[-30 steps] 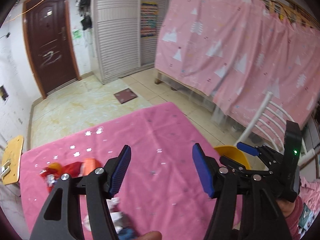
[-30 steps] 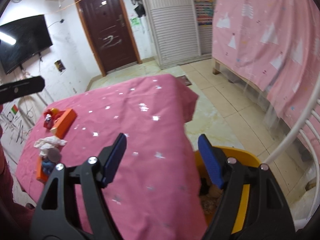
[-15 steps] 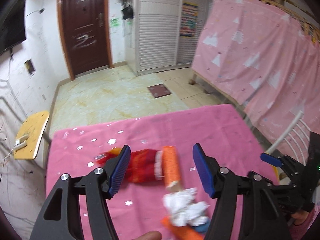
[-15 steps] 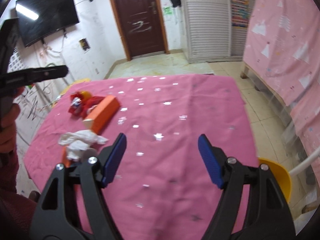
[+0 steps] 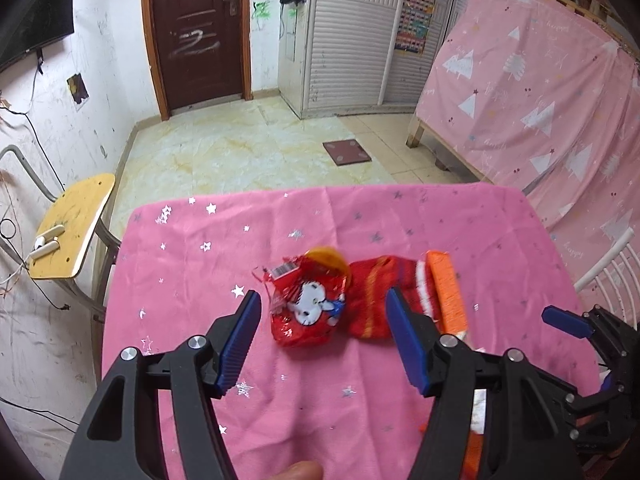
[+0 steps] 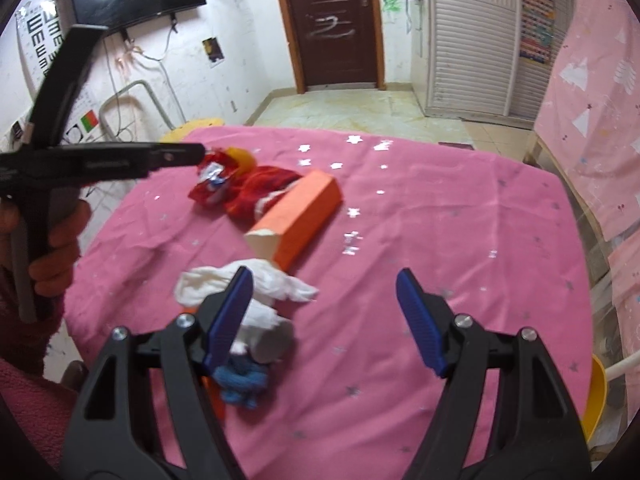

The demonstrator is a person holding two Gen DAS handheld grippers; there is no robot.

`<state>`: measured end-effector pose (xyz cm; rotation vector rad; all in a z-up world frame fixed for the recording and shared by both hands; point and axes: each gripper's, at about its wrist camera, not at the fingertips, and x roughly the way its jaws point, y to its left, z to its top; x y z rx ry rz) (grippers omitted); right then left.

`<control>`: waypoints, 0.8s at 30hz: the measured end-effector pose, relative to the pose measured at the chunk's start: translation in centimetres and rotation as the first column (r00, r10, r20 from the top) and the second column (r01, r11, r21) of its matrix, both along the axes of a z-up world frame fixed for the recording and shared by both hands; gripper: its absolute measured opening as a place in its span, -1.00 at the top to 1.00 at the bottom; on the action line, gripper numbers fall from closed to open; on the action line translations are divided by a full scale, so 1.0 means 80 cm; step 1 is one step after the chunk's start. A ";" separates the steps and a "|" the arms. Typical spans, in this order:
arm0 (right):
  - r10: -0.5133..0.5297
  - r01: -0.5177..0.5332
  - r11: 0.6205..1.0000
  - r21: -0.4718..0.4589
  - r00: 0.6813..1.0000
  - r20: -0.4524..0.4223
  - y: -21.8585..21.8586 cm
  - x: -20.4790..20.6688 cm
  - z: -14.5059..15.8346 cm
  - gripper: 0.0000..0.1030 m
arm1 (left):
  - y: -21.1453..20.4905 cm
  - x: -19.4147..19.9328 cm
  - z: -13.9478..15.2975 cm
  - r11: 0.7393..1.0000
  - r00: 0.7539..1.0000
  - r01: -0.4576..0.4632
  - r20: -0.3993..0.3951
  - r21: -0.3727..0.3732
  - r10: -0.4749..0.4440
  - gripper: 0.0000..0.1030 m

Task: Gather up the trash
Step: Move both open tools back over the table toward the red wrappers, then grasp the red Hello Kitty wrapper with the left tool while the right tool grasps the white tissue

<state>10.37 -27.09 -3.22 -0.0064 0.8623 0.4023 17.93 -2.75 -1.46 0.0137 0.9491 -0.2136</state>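
Left gripper had jaws apart, empty, angled down over the red snack wrapper, which lay just ahead between the tips. Left was clearly the nearer arm. Moving right: red cloth, then orange box, long axis running away from me. Right gripper also spread, empty, white tissue wad at its left finger.
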 end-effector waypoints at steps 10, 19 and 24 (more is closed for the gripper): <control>0.063 -0.063 0.998 0.003 0.997 -0.042 0.040 0.006 -0.004 -0.38 | 0.005 0.018 -0.047 0.999 0.997 0.048 -0.066 0.001 -0.048 -0.11; 0.095 -0.096 0.995 -0.014 0.993 -0.066 0.064 0.008 -0.010 -0.61 | -0.001 0.020 -0.068 0.996 0.992 0.087 -0.092 -0.006 -0.087 0.31; 0.100 -0.101 0.995 -0.017 0.992 -0.074 0.067 0.009 -0.011 -0.61 | 0.005 0.011 -0.065 0.996 0.993 0.093 -0.079 -0.013 -0.093 0.54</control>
